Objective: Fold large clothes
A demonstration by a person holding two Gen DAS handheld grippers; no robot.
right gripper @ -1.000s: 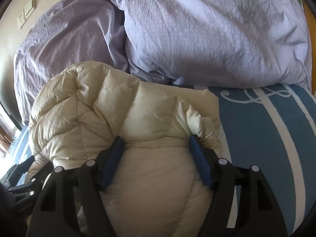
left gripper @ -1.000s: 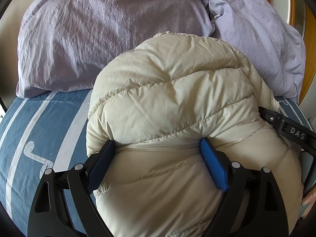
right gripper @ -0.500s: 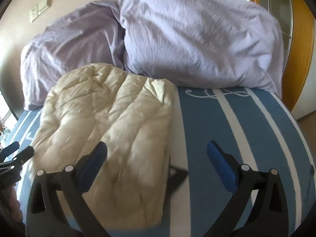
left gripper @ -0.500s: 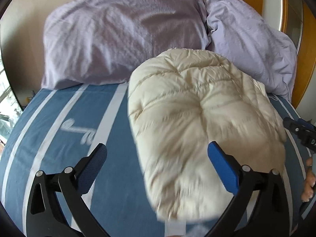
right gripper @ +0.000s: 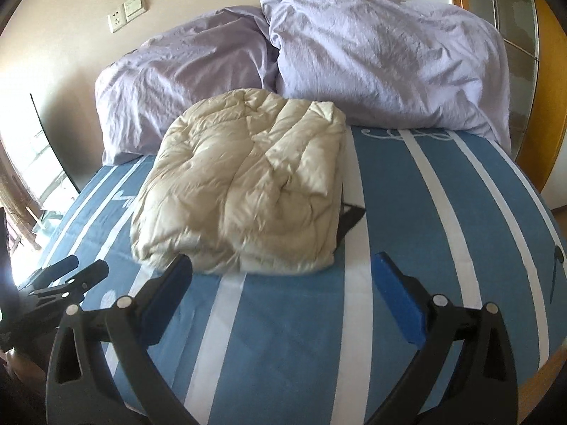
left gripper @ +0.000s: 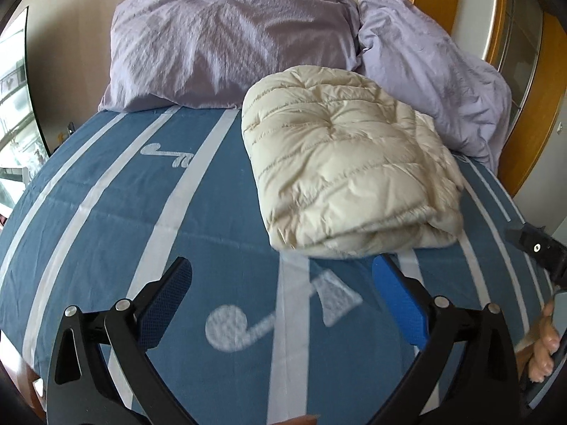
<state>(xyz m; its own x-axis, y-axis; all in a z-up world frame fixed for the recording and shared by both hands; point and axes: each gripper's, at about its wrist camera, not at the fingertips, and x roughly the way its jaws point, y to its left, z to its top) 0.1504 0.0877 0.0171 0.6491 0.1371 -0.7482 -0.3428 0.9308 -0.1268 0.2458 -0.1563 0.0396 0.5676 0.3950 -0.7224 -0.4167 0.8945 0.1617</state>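
A cream puffer jacket [left gripper: 347, 163] lies folded into a plump bundle on the striped blue bed [left gripper: 106, 212], its far end just beside two lilac pillows [left gripper: 226, 42], as you hold both grippers clear of it. Your left gripper [left gripper: 283, 304] stands wide apart with nothing between its blue pads [left gripper: 398, 304]; your right gripper [right gripper: 281, 294] is likewise spread and empty, its near edge just short of the bundle. Seen from the right wrist, a dark strap [right gripper: 351, 223] pokes out from under the jacket's right side.

Expect the jacket to be light, soft and springy: the quilted fill looks likely to puff back and loosen the fold, and the smooth shell may slide between the pads. If you take hold again, the layered near edge, where the folds stack, looks the best place, pinched through all layers at both corners. The fold appears close to done.
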